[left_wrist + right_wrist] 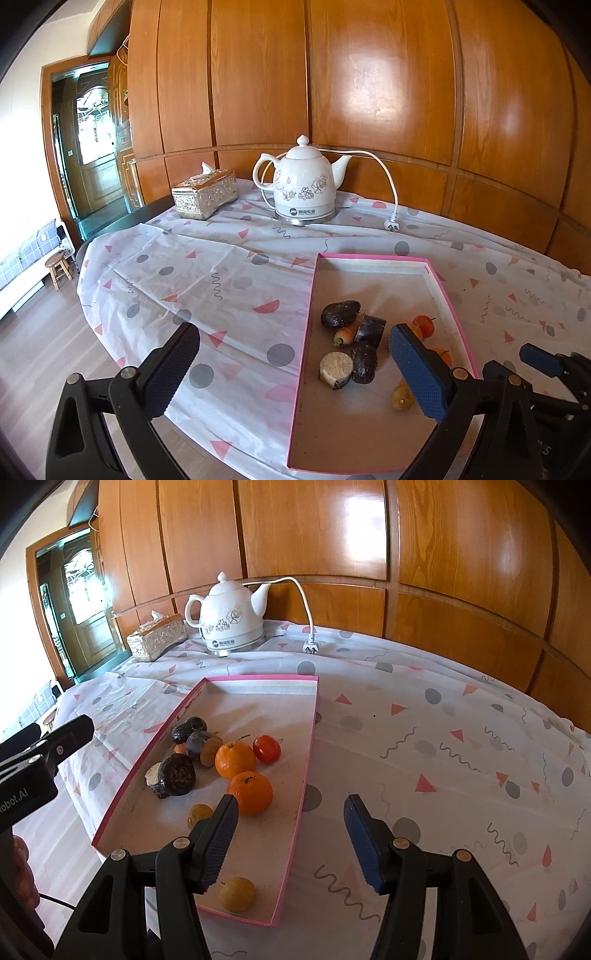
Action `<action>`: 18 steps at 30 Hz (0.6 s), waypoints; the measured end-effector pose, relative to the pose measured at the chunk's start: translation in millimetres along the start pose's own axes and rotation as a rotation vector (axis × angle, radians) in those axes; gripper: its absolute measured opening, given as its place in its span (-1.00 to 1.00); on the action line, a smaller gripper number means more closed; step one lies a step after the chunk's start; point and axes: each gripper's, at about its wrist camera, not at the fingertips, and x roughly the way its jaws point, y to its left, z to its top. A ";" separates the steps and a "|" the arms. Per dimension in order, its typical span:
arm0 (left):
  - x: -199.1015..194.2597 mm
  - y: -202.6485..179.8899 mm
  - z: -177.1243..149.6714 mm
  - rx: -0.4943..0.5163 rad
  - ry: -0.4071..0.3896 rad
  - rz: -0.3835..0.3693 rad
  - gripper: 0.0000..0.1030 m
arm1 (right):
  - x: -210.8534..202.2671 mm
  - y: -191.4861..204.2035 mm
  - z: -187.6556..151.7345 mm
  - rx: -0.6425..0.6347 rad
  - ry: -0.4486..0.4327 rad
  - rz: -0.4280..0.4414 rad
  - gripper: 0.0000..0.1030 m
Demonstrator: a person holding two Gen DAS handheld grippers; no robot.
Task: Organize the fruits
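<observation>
Counter (461, 686): rounded, draped in a white plastic cloth printed with pink triangles, grey dots and squiggles; far edge set against glossy orange-brown wooden wall panelling (369, 92), with a glazed wooden door (94, 147) beyond the left end and a small wooden stool (59, 267) on the pale floor. Along the far edge: white ceramic electric kettle with floral print (304, 181), spout toward the right, its white cord and plug (311, 646) lying loose on the cloth; silver embossed tissue box (205, 195) just left of it. Shallow pink-rimmed rectangular cardboard tray (258, 698): near the front edge, long axis running from front edge to far edge. Contents, all in its nearer half: two oranges (250, 792), red tomato (266, 748), two small yellow fruits (237, 894), dark wrinkled fruits (340, 313), cut purple pieces, small carrot (345, 334). Left gripper (291, 365): spread wide, empty. Right gripper (290, 843): partly spread over the tray's right rim, holding nothing.
</observation>
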 end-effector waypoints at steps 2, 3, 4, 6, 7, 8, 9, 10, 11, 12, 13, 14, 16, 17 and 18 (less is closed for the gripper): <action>-0.2 -0.6 -0.3 0.001 -0.001 -0.001 0.99 | -0.6 0.1 0.4 -0.001 -0.007 -0.002 0.17; -0.1 -0.2 -0.2 0.001 0.000 0.000 0.99 | -1.0 0.3 0.9 -0.001 -0.007 -0.002 0.17; -0.1 -0.3 -0.3 0.001 0.000 0.000 0.99 | -0.9 0.5 1.1 -0.001 -0.007 -0.003 0.17; -0.1 -0.3 -0.4 0.000 0.001 0.001 0.99 | -0.9 0.9 0.8 -0.003 -0.007 -0.002 0.17; -0.1 -0.4 -0.3 -0.001 0.002 -0.001 0.99 | -0.9 0.8 0.9 -0.004 -0.007 -0.002 0.17; -0.3 -0.3 -0.2 -0.002 0.002 -0.002 0.99 | -0.9 1.2 0.8 -0.006 -0.008 -0.003 0.17; -0.4 0.4 -0.1 -0.004 0.001 -0.003 0.99 | -1.1 1.9 0.9 -0.008 -0.009 -0.005 0.17; -0.4 0.6 -0.1 -0.006 0.001 -0.003 0.99 | -1.4 2.5 1.0 -0.009 -0.011 -0.006 0.17; 0.0 0.5 -0.2 -0.005 0.002 -0.002 0.99 | -1.7 3.1 1.1 -0.011 -0.013 -0.007 0.17; 0.3 0.3 -0.3 -0.006 0.004 -0.001 0.99 | -1.8 3.9 1.1 -0.012 -0.014 -0.008 0.17; 0.6 0.9 -0.4 -0.007 0.005 -0.002 0.99 | -1.9 4.1 1.3 -0.014 -0.017 -0.011 0.17; 0.7 1.3 -0.7 -0.007 0.005 -0.003 0.99 | -1.8 4.7 1.5 -0.015 -0.018 -0.012 0.17; 1.0 0.9 -0.8 -0.006 0.005 -0.003 0.99 | -2.2 5.2 1.3 -0.016 -0.019 -0.011 0.17; 1.2 1.1 -0.8 -0.006 0.007 -0.004 0.99 | -2.3 5.3 1.4 -0.017 -0.020 -0.011 0.17; 1.1 1.1 -1.0 -0.006 0.007 -0.003 0.99 | -2.2 5.7 1.1 -0.018 -0.021 -0.012 0.17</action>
